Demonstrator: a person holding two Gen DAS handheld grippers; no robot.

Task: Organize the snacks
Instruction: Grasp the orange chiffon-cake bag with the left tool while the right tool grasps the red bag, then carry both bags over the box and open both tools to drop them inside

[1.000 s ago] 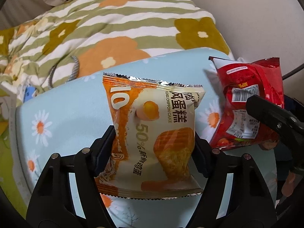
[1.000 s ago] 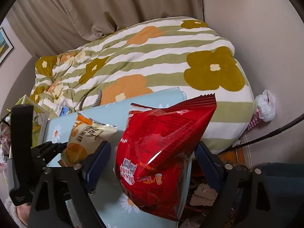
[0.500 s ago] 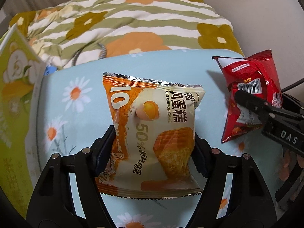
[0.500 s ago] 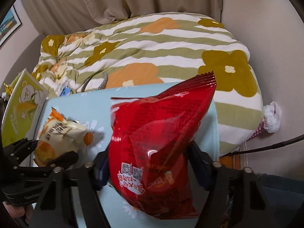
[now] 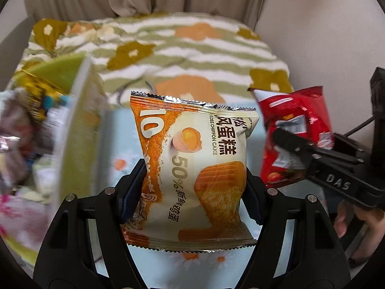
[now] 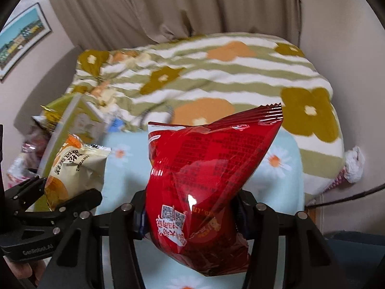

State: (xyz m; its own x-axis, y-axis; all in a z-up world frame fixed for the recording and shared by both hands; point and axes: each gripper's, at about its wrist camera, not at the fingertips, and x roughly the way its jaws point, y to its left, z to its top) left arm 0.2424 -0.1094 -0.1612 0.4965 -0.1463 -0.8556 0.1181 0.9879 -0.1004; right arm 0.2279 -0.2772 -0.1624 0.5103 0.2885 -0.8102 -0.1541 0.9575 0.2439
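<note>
My left gripper (image 5: pixel 192 187) is shut on an orange and cream chiffon cake packet (image 5: pixel 195 166) and holds it upright above the light blue daisy cloth (image 5: pixel 120 144). The packet also shows in the right wrist view (image 6: pixel 74 166). My right gripper (image 6: pixel 190 214) is shut on a red snack bag (image 6: pixel 204 175), held tilted in the air; the bag shows in the left wrist view (image 5: pixel 296 134) to the right of the cake packet. A green carton (image 5: pixel 74 120) holding several snack packets stands at the left, blurred.
A bed with a green-striped flower quilt (image 6: pixel 216 72) lies beyond the cloth. Beige curtains (image 6: pixel 168 7) hang behind it. The wall is close on the right, with a white plastic bag (image 6: pixel 353 163) and a black cable (image 6: pixel 349 197) by it.
Both grippers have swung left and tilted up with their packets. The green carton of snacks has come into view at the left, and the curtains now show.
</note>
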